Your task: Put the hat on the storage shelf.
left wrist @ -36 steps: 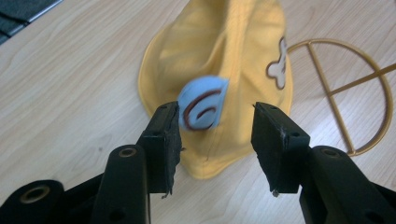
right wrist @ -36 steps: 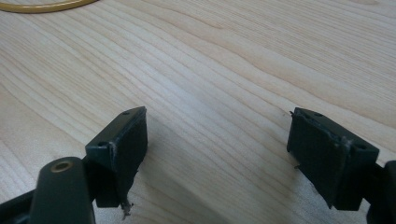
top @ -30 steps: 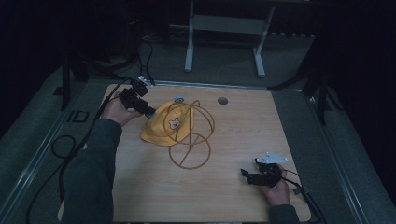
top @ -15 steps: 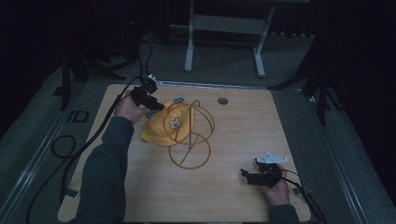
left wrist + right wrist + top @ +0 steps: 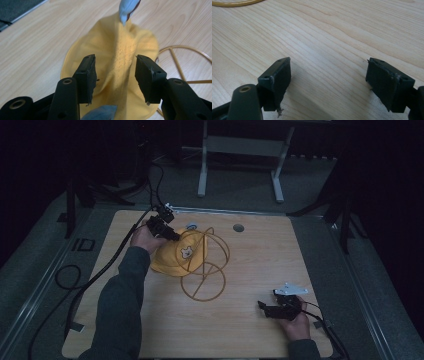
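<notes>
Yellow cap [image 5: 176, 256] on wire stand [image 5: 204, 270], surface [image 5: 250, 255] centre. Left tool [image 5: 115, 72], eleven o'clock, jaws apart over cap. Right tool [image 5: 328, 82], four o'clock, jaws apart.

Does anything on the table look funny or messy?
Yes. The yellow hat is crumpled and draped partly over the tan wire stand, not sitting neatly on it. The left gripper hovers open over its bunched fabric.

Left gripper [image 5: 170, 236] reaches forward, jaws parted; right gripper [image 5: 263, 308] rests low, jaws wide.
</notes>
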